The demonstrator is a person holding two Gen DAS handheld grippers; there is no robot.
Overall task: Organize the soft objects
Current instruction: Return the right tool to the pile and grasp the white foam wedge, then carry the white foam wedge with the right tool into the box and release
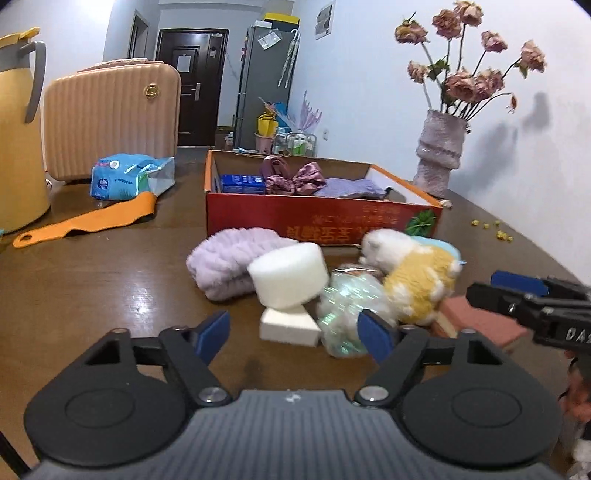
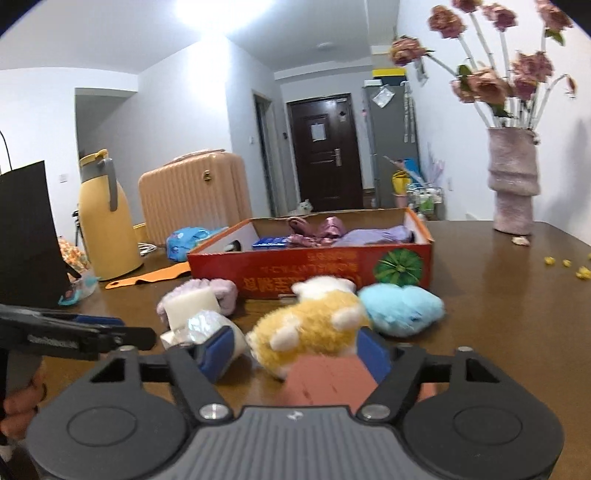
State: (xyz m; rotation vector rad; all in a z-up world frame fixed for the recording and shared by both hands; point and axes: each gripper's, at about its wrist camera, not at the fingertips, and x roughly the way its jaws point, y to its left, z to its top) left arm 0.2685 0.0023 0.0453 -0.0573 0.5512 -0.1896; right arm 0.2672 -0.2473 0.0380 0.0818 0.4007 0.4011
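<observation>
Plush toy (image 2: 310, 325), yellow w/ white patches

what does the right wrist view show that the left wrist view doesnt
Only the right wrist view: the whole blue plush, a black paper bag at far left, and the ceiling light.

Only the left wrist view: the small white sponge block lying under the big white sponge.

Both: the red cardboard box, yellow and white plush, lilac headband, pink brick-like block, vase of dried roses and peach suitcase.
</observation>
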